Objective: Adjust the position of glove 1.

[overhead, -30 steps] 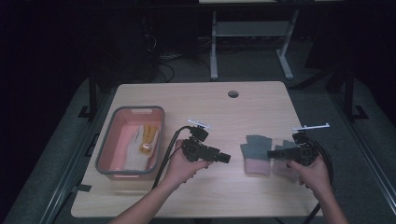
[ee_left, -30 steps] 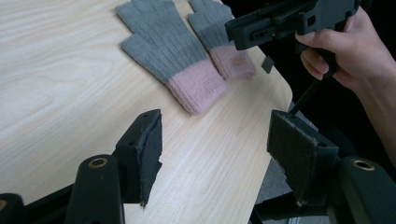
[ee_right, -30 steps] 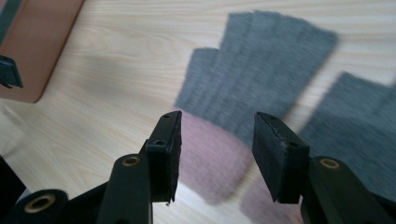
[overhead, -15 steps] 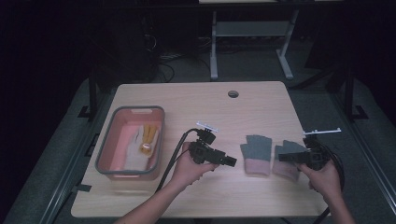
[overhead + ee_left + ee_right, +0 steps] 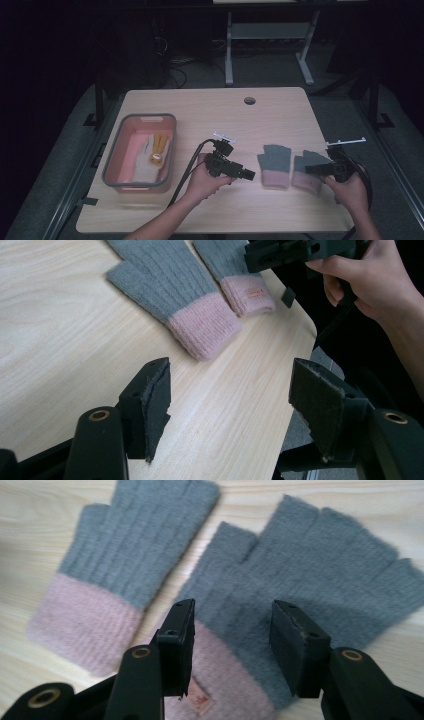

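Note:
Two grey fingerless gloves with pink cuffs lie side by side on the wooden table: the left glove [image 5: 274, 164] [image 5: 170, 290] [image 5: 125, 545] and the right glove [image 5: 304, 175] [image 5: 235, 275] [image 5: 310, 565]. My right gripper [image 5: 312, 170] [image 5: 232, 645] is open and hovers over the right glove near its cuff, with a small tag below the jaws. My left gripper [image 5: 248, 175] [image 5: 230, 405] is open and empty over bare wood. It points at the left glove's cuff, a short way off. The right gripper [image 5: 300, 252] and its hand also appear in the left gripper view.
A grey-rimmed pink tub [image 5: 112, 170] stands at the table's left, holding a white glove [image 5: 144, 159] and a yellow item [image 5: 159, 145]. A cable hole [image 5: 249, 100] sits at the far middle. The table's right edge [image 5: 327, 165] runs just behind my right hand.
My right gripper has drawn back to the right and sunk a little, from over both gloves to the right glove. The left gripper has barely shifted. The gloves have not moved.

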A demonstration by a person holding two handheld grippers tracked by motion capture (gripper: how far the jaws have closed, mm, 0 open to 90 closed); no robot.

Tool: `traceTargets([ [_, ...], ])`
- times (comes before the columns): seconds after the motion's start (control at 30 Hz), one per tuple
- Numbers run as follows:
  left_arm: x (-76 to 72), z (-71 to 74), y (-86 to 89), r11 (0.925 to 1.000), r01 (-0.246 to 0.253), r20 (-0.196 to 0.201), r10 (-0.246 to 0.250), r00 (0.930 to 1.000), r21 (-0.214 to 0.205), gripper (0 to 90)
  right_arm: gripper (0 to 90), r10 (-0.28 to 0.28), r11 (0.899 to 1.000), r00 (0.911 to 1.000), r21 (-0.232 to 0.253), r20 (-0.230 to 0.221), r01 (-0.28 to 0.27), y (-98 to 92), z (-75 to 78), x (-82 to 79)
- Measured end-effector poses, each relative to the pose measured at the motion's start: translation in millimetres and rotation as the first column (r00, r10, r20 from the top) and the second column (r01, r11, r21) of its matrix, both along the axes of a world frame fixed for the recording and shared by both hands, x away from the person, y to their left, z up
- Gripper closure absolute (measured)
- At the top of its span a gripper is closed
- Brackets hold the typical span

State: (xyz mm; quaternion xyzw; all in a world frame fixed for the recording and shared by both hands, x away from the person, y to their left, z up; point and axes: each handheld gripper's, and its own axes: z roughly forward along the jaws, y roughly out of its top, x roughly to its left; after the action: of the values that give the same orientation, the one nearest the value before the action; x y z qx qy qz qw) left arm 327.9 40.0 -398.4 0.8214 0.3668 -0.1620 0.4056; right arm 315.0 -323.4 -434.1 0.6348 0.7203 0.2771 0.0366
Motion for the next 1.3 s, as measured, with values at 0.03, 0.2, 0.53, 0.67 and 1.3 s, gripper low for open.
traceTargets([
  [0.03,0.0,-0.3,-0.2,1.0,-0.001,0.0,0.001,1.0,0.0,33.4,52.5,-0.001,1.0,1.0,-0.01,0.002,0.001,-0.3,-0.2,0.3],
  [0.2,-0.5,-1.7,-1.2,1.0,0.002,-0.003,-0.002,1.0,-0.002,33.0,52.3,0.0,0.999,1.0,-0.04,-0.004,0.0,0.6,-2.5,1.4],
  [0.53,-1.0,-7.4,0.9,1.0,0.001,-0.01,-0.001,1.0,0.005,33.0,54.2,0.03,0.988,0.9995,-0.151,-0.014,-0.031,12.1,-10.1,3.8],
  [0.67,-1.8,-9.2,2.0,1.0,-0.007,-0.019,0.007,0.9998,-0.003,32.8,58.1,0.028,0.987,0.9994,-0.157,-0.023,-0.031,14.3,-10.5,4.4],
  [1.3,-4.1,-14.0,6.1,0.9999,-0.011,-0.023,0.011,0.9997,0.002,32.8,85.4,0.024,0.975,0.9993,-0.22,-0.03,-0.03,19.0,-9.4,7.8],
])
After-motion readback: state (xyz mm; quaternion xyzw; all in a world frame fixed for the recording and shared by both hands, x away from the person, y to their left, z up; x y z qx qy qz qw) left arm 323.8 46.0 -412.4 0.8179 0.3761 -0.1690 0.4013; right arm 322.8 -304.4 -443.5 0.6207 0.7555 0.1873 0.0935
